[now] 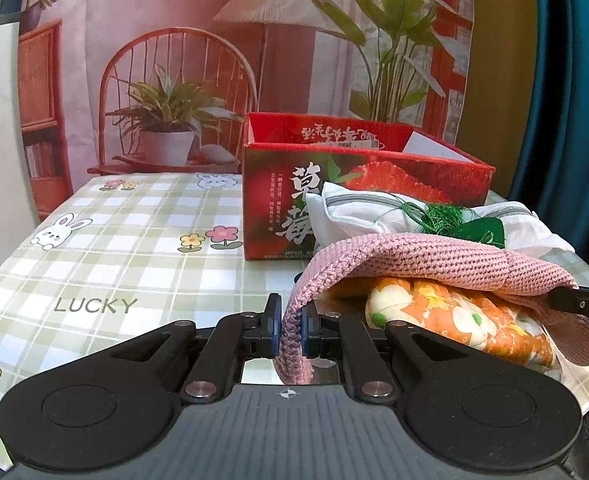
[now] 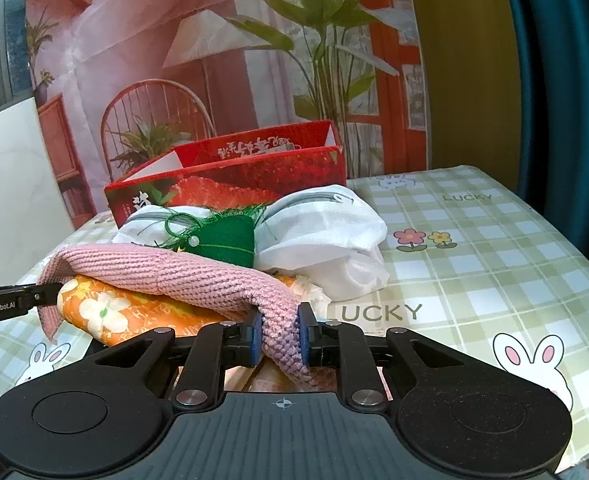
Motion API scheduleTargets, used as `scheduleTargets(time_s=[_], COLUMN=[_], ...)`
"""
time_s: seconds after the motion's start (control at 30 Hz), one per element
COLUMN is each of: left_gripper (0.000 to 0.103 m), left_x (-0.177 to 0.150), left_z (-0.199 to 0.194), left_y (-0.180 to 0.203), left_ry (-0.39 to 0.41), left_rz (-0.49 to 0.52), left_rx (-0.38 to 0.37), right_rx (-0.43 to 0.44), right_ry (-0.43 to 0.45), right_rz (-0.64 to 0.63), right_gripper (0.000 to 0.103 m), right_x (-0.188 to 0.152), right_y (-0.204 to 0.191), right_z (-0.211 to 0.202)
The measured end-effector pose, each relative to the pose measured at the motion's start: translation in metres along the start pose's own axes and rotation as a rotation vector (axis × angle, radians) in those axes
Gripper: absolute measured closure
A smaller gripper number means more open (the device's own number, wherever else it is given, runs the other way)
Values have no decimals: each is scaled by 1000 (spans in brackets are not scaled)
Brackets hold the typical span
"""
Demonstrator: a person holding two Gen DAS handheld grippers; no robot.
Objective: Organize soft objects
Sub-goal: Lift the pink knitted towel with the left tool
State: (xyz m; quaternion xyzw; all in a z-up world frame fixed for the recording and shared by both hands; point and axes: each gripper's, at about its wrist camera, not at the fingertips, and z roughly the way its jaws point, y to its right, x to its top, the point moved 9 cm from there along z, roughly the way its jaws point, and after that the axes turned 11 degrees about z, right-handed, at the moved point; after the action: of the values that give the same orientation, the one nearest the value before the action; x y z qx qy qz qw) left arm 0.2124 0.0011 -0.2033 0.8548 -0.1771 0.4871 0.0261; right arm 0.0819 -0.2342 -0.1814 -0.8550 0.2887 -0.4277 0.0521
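A pink knitted cloth (image 1: 434,258) (image 2: 182,274) hangs stretched between my two grippers, just above an orange flowered cloth (image 1: 462,320) (image 2: 126,312). My left gripper (image 1: 291,330) is shut on the pink cloth's left corner; it shows as a black tip at the left of the right wrist view (image 2: 48,293). My right gripper (image 2: 280,338) is shut on its right corner, and its tip shows in the left wrist view (image 1: 558,299). Behind lie a white zipped bag (image 1: 358,216) (image 2: 322,232) and a green tasselled piece (image 1: 448,218) (image 2: 224,238).
An open red strawberry carton (image 1: 278,184) (image 2: 254,168) stands behind the pile on the green checked tablecloth (image 1: 114,264) (image 2: 474,264). A printed backdrop hangs behind the table. A teal curtain (image 1: 566,80) hangs at the right.
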Motion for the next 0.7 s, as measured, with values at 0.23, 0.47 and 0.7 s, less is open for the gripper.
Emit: scheduleTargets(time_s=[0.23, 0.47, 0.7], left_gripper=[93, 97, 97], left_x=[-1, 6, 39], left_z=[0, -6, -29], left_y=[0, -1, -11], left_ry=[-2, 39, 137], left_rz=[-11, -22, -29], left_rx=[-12, -19, -7], right_rx=[-5, 19, 86], right_ry=[-22, -34, 61], right_rz=[14, 19, 27], right_gripper=[80, 89, 92], right_x=[-3, -4, 26], right_y=[3, 2, -7], right_z=[4, 4, -20])
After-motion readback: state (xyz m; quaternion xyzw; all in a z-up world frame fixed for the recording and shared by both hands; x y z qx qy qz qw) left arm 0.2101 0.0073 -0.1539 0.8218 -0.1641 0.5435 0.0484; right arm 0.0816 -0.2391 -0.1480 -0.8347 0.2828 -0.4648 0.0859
